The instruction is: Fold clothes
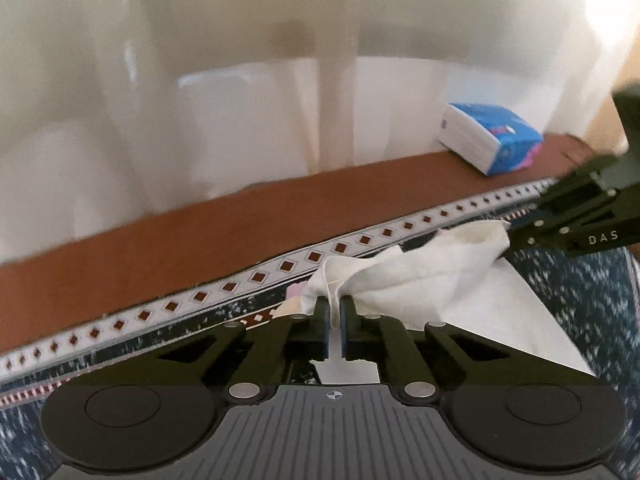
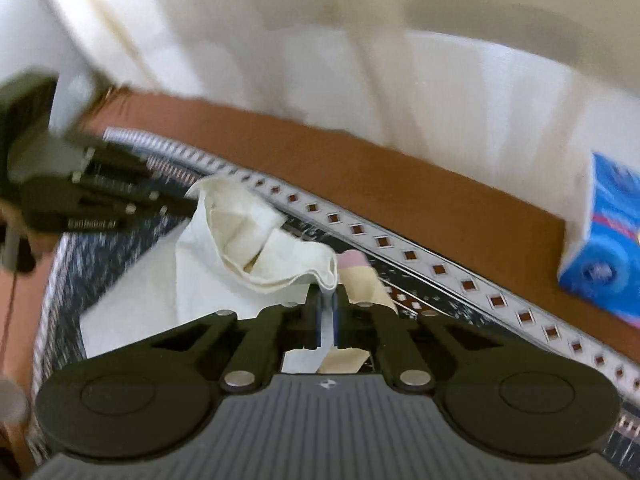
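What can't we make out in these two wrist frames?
- White garment: its type and near part, hidden by the left gripper in the left wrist view and the right gripper in the right.
- Pink and cream item: right wrist view, part under the garment and gripper; unidentifiable.
- Tissue pack: right wrist view, blurred and cut by the right edge; print unreadable.
- Lettering on the left gripper's body, right wrist view: motion-blurred.

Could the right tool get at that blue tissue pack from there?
Probably not right now: the right tool is shut on the white cloth. The tissue pack sits apart on bare brown tabletop, nothing between.
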Available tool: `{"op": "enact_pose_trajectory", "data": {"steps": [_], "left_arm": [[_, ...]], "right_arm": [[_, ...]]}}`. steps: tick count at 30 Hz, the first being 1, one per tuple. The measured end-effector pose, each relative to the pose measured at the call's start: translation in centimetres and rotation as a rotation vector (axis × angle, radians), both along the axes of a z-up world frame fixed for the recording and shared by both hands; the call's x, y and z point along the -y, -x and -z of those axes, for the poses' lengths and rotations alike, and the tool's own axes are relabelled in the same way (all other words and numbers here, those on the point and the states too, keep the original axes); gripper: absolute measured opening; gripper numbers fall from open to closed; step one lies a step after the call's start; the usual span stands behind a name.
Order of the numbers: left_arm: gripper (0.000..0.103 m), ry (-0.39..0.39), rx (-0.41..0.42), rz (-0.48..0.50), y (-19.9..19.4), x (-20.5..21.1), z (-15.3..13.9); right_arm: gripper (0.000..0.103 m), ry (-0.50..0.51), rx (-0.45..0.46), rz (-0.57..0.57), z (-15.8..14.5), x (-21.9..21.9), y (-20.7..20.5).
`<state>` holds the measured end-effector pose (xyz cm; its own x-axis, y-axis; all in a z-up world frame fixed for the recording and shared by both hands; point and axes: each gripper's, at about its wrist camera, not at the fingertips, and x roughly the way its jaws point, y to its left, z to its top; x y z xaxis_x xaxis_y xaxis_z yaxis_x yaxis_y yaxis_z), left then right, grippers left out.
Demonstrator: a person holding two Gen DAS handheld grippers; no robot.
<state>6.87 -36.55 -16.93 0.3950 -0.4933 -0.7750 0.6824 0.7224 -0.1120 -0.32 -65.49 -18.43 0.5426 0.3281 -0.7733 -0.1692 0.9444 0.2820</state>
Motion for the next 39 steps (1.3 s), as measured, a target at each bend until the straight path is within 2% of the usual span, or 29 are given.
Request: {"op": "enact_pose_trajectory", "data": {"steps": [2, 4, 6, 8, 11, 16, 20, 23, 25, 28, 31, 34, 37, 38, 39], "left_arm": [[0.002, -0.002, -0.015, -0.036, -0.5, 0.0, 0.3], [0.006, -0.002, -0.031, -0.066, -0.9, 0.1, 0.8], [0.040, -0.003, -0.032, -0.096, -1.1, 0.1, 1.1], [0.056, 0.008, -0.039, -0.132, -1.4, -0.3, 1.2], [0.060, 0.027, -0.052, -0.188, -1.8, -1.1, 1.1], [0.060, 0.052, -0.050, -0.300, -2.2, -3.2, 0.3], [0.060, 0.102, -0.069, -0.348, -1.6, -5.0, -0.9], [0.060, 0.174, -0.135, -0.327, 0.5, -6.3, -1.3], [0.060, 0.186, -0.177, -0.296, 2.5, -6.7, -1.0], [0.060, 0.180, -0.227, -0.260, 5.7, -7.1, -0.2], [0.060, 0.185, -0.264, -0.277, 8.0, -7.7, 0.6], [0.060, 0.215, -0.317, -0.326, 9.1, -8.4, 1.5], [0.060, 0.228, -0.333, -0.342, 9.3, -8.4, 1.6], [0.057, 0.238, -0.340, -0.335, 9.5, -8.3, 1.5], [0.050, 0.248, -0.348, -0.329, 9.6, -8.2, 1.5]], "right_arm": [[0.006, -0.051, -0.031, 0.084, 0.5, 1.1, -0.2], [0.006, -0.088, -0.073, 0.156, 1.4, 1.8, -0.2], [0.006, -0.137, -0.104, 0.225, 2.5, 2.4, -0.1], [0.006, -0.198, -0.104, 0.282, 2.7, 2.9, 0.2], [0.008, -0.247, -0.101, 0.355, 2.8, 3.6, 0.7], [0.019, -0.289, -0.048, 0.493, 2.2, 5.2, 2.4], [0.020, -0.331, -0.016, 0.558, 1.0, 6.2, 4.3], [0.032, -0.383, 0.000, 0.576, 0.0, 6.1, 6.4], [0.040, -0.410, 0.012, 0.575, -0.4, 5.5, 8.0], [0.040, -0.417, -0.002, 0.553, -0.2, 3.8, 10.9], [0.040, -0.419, -0.033, 0.537, 0.7, 1.6, 12.9], [0.043, -0.418, -0.066, 0.526, 1.6, -0.4, 14.8], [0.043, -0.418, -0.094, 0.525, 2.3, -1.6, 15.1], [0.043, -0.409, -0.101, 0.523, 2.3, -2.0, 15.0], [0.043, -0.399, -0.106, 0.519, 2.4, -2.3, 15.0]]}}
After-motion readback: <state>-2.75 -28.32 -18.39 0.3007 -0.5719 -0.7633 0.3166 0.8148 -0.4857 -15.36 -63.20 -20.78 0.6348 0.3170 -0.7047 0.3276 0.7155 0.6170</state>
